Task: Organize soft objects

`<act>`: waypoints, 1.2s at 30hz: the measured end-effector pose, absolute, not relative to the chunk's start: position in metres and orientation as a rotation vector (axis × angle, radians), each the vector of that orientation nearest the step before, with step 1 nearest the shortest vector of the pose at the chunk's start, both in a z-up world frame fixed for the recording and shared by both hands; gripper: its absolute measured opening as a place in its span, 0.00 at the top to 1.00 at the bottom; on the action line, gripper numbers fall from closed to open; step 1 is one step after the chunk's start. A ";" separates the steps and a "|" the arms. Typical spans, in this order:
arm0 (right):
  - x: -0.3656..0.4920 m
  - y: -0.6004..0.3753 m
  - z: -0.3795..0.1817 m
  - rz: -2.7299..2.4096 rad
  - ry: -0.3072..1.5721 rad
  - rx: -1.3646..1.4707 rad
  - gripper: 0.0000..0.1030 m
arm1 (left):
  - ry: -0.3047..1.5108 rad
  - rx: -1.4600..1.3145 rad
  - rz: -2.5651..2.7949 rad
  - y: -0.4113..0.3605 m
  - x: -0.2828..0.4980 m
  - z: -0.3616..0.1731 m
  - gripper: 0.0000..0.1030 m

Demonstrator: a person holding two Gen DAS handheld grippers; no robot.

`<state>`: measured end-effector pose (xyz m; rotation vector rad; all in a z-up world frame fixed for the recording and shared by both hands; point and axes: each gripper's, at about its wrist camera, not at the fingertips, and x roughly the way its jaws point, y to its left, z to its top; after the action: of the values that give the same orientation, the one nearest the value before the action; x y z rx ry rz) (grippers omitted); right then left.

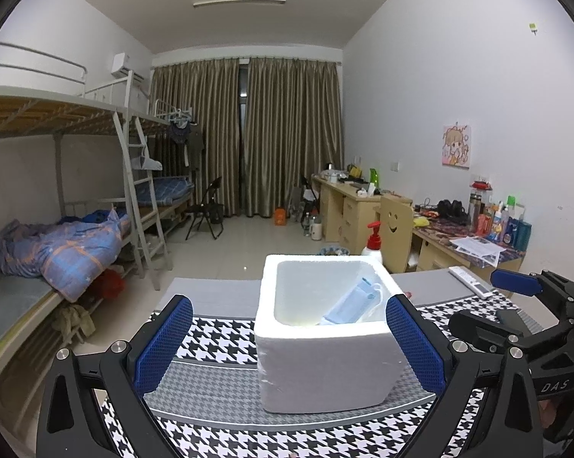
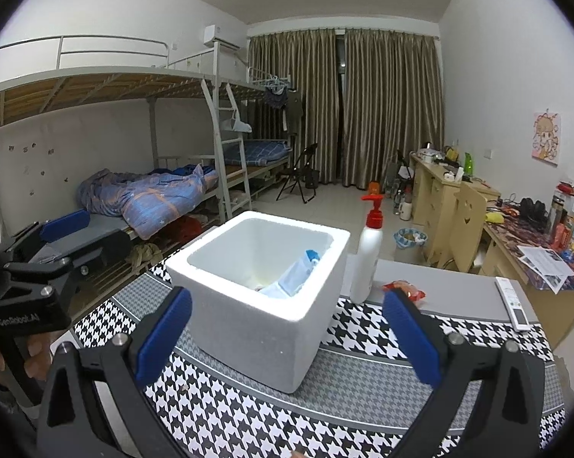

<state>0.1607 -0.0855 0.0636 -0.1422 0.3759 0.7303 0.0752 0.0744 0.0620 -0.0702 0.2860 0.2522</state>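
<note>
On the desk, near the middle of the black-and-white houndstooth cloth [image 2: 363, 328], stands a white foam box [image 2: 256, 316] with its top open. Inside the box, against its right wall, lies a pale blue face mask [image 1: 353, 301] with thin white ear loops. It leans up the wall, and in the right wrist view a little blue bit sticks up near the rim. Something small and dark lies under it at the bottom, but it is too hard to tell what.

The left gripper [image 1: 288, 343] is low in front of the box. Its two blue fingers [image 1: 163, 343] are wide apart and hold nothing. The box sits between them, a bit farther back.

The right gripper [image 2: 287, 336] is also in front of the box, more toward its right corner. Its blue fingers [image 2: 410, 337] are wide apart too, with nothing in them.

Just behind the box, toward the far edge of the desk, stands a white pump bottle [image 2: 367, 259] with a red top. It is upright. Near it, on the bare gray part of the desk [image 2: 458, 290], lies a red snack packet [image 2: 403, 290]. A white remote control [image 2: 512, 301] lies near the right edge of the desk, well apart from the box.
</note>
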 end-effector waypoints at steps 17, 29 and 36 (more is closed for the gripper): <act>0.131 -0.120 0.069 0.687 0.301 -0.093 0.01 | 0.241 -0.037 0.232 0.042 0.053 0.068 0.01; 0.124 -0.141 0.064 0.647 0.270 -0.036 0.01 | 0.196 -0.037 0.225 0.030 0.040 0.065 0.01; 0.116 -0.146 0.059 0.635 0.254 -0.036 0.01 | 0.188 -0.039 0.225 0.027 0.035 0.061 0.01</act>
<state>0.1162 -0.1460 0.0591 -0.0365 0.2539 0.6353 0.0353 0.0265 0.0612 -0.0392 0.1876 0.2255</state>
